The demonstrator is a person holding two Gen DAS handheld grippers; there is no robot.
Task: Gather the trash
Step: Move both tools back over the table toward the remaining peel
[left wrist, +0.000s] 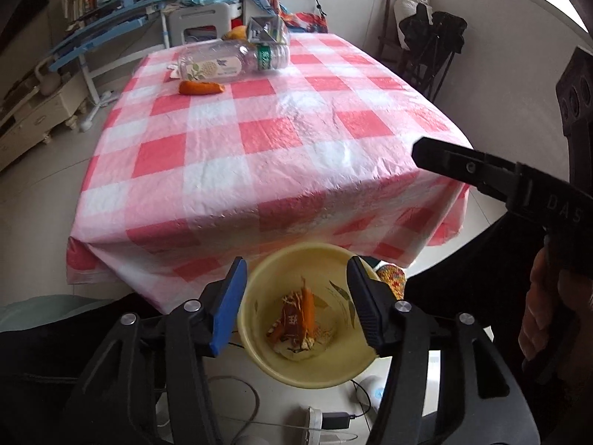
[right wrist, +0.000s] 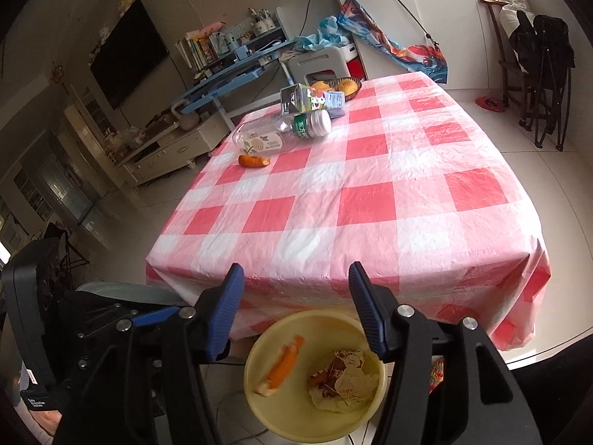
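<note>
A yellow bin [left wrist: 307, 365] [right wrist: 315, 419] stands on the floor below the table's near edge, holding a carrot piece [right wrist: 283, 365] and crumpled wrappers [right wrist: 343, 378]. My left gripper [left wrist: 296, 304] is open and empty above the bin. My right gripper [right wrist: 296, 307] is open and empty above it too; it also shows in the left wrist view [left wrist: 430, 155]. On the far side of the checked table [left wrist: 259, 137] [right wrist: 370, 193] lie a carrot piece [left wrist: 201, 88] [right wrist: 254, 160], a clear plastic bottle [left wrist: 233, 61] [right wrist: 281, 131] and a carton [left wrist: 267, 29] [right wrist: 311, 100].
A basket with fruit [right wrist: 346, 85] sits at the table's far edge. A blue desk [right wrist: 237, 70], a white stool [right wrist: 318, 63] and a dark chair [right wrist: 541, 59] stand around the table. Cables and a power strip [left wrist: 326, 421] lie on the floor by the bin.
</note>
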